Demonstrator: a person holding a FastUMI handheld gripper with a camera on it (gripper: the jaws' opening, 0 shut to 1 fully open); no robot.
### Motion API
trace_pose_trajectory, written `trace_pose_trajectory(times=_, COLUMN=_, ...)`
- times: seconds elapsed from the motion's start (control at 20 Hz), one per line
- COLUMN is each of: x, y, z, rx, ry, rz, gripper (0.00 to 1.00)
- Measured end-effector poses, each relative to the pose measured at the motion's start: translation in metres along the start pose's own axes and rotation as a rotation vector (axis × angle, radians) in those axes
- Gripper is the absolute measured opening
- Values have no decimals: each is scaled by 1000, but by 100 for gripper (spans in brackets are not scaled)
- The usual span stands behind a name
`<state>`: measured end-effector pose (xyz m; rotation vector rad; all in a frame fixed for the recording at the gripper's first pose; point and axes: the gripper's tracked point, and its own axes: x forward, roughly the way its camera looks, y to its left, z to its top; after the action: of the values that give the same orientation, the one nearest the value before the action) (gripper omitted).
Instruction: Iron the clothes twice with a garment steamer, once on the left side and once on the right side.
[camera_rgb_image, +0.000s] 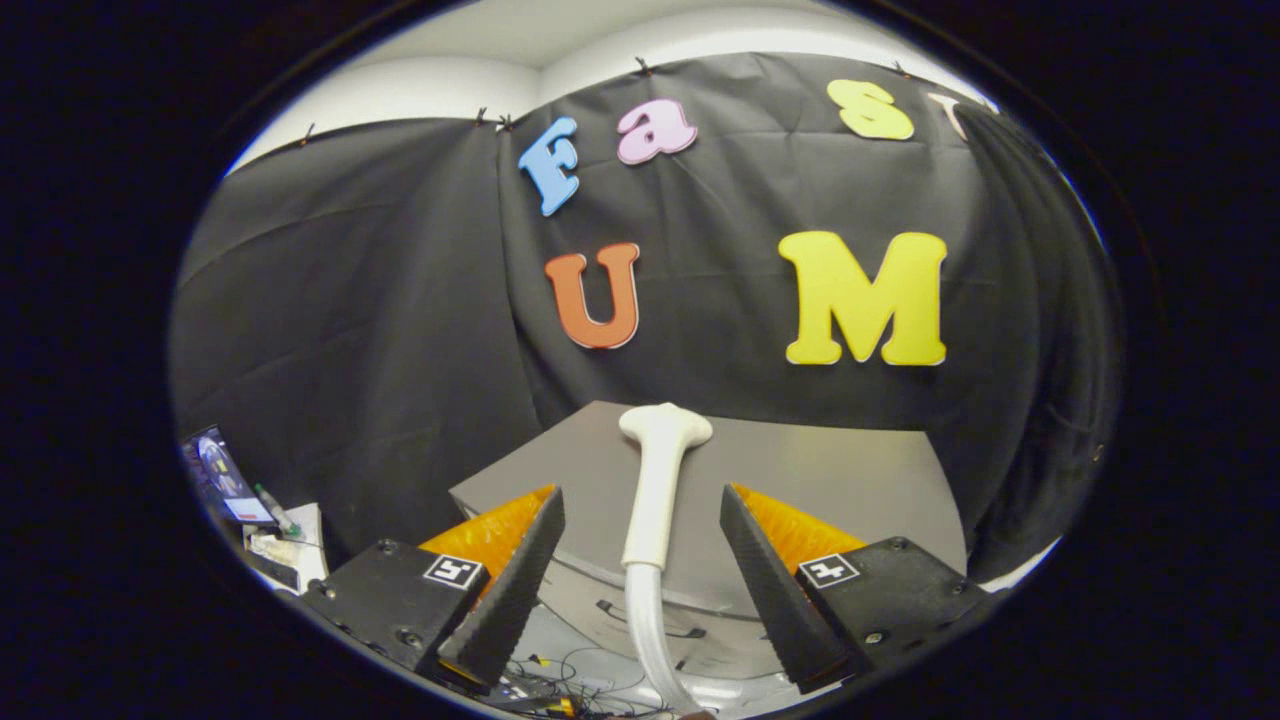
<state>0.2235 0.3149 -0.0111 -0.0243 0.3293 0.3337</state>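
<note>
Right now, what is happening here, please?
A hand-held gripper is open, and its two fingers stand apart on either side of a white garment steamer head. The steamer head lies on a grey surface with its hose running back between the fingers. Neither finger touches the handle, so the steamer is not yet gripped. The picture does not let me tell whether that grey surface is the clothing, so ironing does not seem to have started.

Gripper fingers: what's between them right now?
Gripper view: the open gripper has the white plastic steamer head and its hose between the fingers, touching neither, over the grey table.
</note>
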Motion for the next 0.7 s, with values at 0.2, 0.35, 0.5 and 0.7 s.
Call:
trace_pose_trajectory(times=0.2, x=54, y=-9, z=-13, rx=26, ry=126, rz=-16, gripper=100)
trace_pose_trajectory(times=0.35, x=80, y=-17, z=-18, rx=32, ry=181, rz=-22, gripper=96)
trace_pose_trajectory(times=0.5, x=102, y=-23, z=-18, rx=19, ry=206, rz=-38, gripper=91)
trace_pose_trajectory(times=0.7, x=124, y=-25, z=-29, rx=40, ry=282, rz=-73, gripper=81)
